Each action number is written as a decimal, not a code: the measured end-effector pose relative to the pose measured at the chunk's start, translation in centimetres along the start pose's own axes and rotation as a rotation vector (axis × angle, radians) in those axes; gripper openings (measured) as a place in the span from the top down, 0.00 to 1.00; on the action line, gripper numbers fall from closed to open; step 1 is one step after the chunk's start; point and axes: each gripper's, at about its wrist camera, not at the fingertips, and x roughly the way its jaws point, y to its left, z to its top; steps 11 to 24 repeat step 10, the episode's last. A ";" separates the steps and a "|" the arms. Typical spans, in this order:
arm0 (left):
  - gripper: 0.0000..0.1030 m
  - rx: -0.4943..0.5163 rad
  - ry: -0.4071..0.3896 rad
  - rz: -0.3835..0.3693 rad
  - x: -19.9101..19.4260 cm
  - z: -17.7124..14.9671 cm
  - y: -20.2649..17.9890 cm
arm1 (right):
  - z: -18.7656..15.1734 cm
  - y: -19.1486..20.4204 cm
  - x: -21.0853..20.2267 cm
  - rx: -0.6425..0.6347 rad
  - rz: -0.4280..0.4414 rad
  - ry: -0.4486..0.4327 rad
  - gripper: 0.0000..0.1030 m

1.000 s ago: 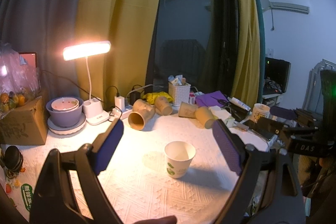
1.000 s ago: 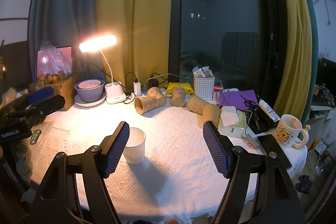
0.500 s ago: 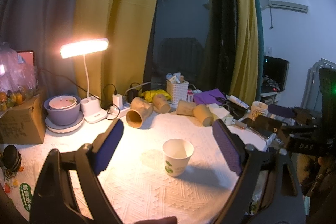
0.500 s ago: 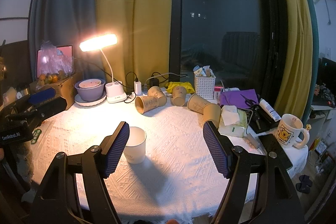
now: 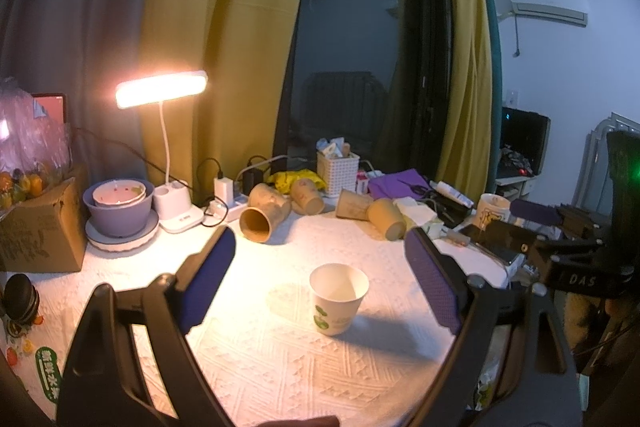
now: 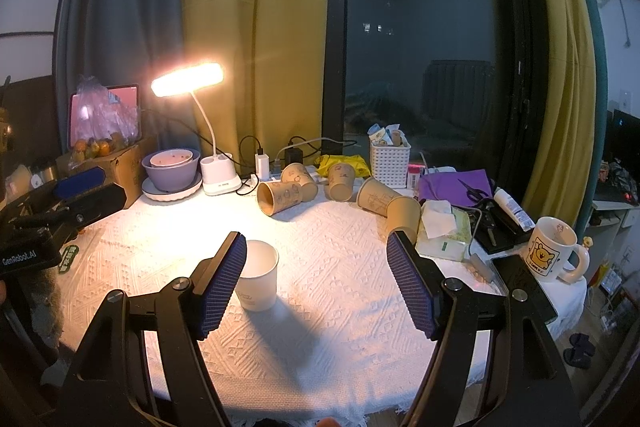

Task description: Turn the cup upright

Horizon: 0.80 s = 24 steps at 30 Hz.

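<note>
The white paper cup with a green printed mark (image 5: 339,299) stands upright, mouth up, on the white textured cloth that covers the bench (image 5: 280,355), apart from both tools, so the flip looks already done as far as this cup goes. The main risk from here is knocking it over again. It is light, thin-walled and looks empty, so a brush from a finger would tip or slide it. In the right wrist view the cup (image 6: 258,277) sits just behind the inner left pad, partly hidden by it. I cannot tell whether pad and cup touch, so any sideways swing of that tool could catch the rim. The cloth may also drag under a sliding cup.

Several brown paper cups lie on their sides (image 6: 279,195) at the far edge of the bench, near the lit white desk lamp (image 5: 162,93) and its cables. A reach toward them could roll them into the clutter or off the back.

The left tool (image 5: 320,267) is held low over the near edge of the bench, fingers spread wide and gripping nothing, the cup in front of them and between their lines. The right tool (image 6: 316,283) is likewise level and pointing across the bench, fingers wide apart and empty.
</note>
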 end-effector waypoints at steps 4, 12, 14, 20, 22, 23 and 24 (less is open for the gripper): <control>0.15 -0.005 0.008 -0.004 0.2 -0.1 0.1 | 0.0 0.0 0.1 -0.002 0.000 0.003 0.27; 0.15 -0.004 0.001 -0.027 0.2 -0.3 0.0 | 0.0 0.1 0.1 -0.002 0.000 0.004 0.27; 0.15 -0.004 0.001 -0.027 0.2 -0.3 0.0 | 0.0 0.1 0.1 -0.002 0.000 0.004 0.27; 0.15 -0.004 0.001 -0.027 0.2 -0.3 0.0 | 0.0 0.1 0.1 -0.002 0.000 0.004 0.27; 0.15 -0.004 0.001 -0.027 0.2 -0.3 0.0 | 0.0 0.1 0.1 -0.002 0.000 0.004 0.27; 0.15 -0.004 0.001 -0.027 0.2 -0.3 0.0 | 0.0 0.1 0.1 -0.002 0.000 0.004 0.27; 0.15 -0.004 0.001 -0.027 0.2 -0.3 0.0 | 0.0 0.1 0.1 -0.002 0.000 0.004 0.27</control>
